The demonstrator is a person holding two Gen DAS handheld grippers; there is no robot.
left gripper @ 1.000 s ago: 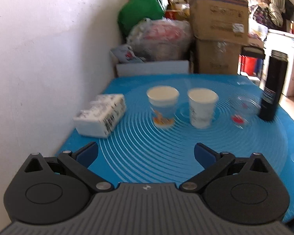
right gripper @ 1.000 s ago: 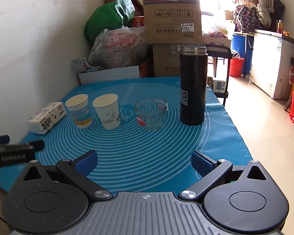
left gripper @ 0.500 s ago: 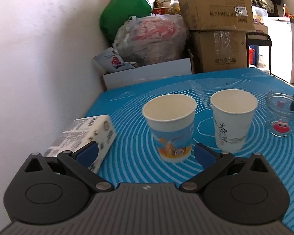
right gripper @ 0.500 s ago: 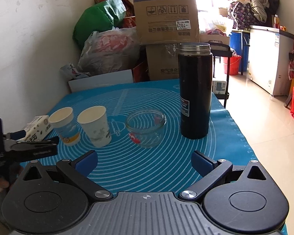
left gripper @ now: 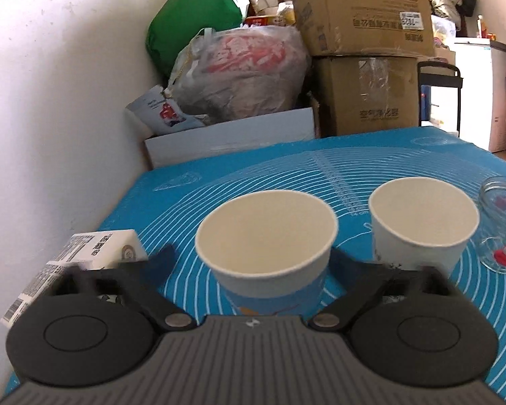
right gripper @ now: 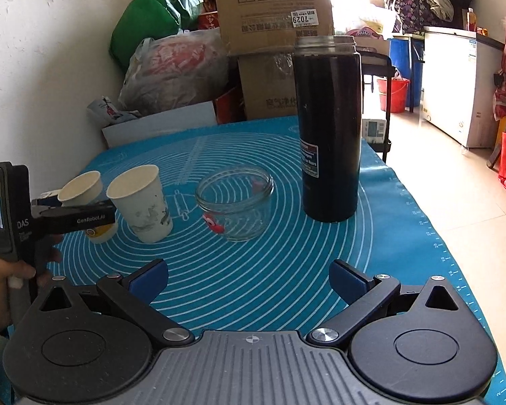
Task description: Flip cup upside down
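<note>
A paper cup with a blue print (left gripper: 270, 256) stands upright, mouth up, on the blue mat (left gripper: 286, 168). My left gripper (left gripper: 253, 263) is open, with its fingers on either side of the cup and a gap on both sides. In the right wrist view the same cup (right gripper: 81, 189) sits behind the left gripper's body (right gripper: 71, 217). A second white paper cup (left gripper: 421, 222) stands upright just to the right and also shows in the right wrist view (right gripper: 141, 199). My right gripper (right gripper: 249, 276) is open and empty over the mat's near part.
A tissue pack (left gripper: 71, 263) lies left of the cups by the white wall. A glass jar (right gripper: 236, 202) and a tall black flask (right gripper: 329, 128) stand to the right. Boxes and bags (left gripper: 361, 33) pile up behind the table.
My left gripper has moved forward to the printed cup, so the cup now sits between its open fingers. The right gripper has drifted slightly closer to the jar.
</note>
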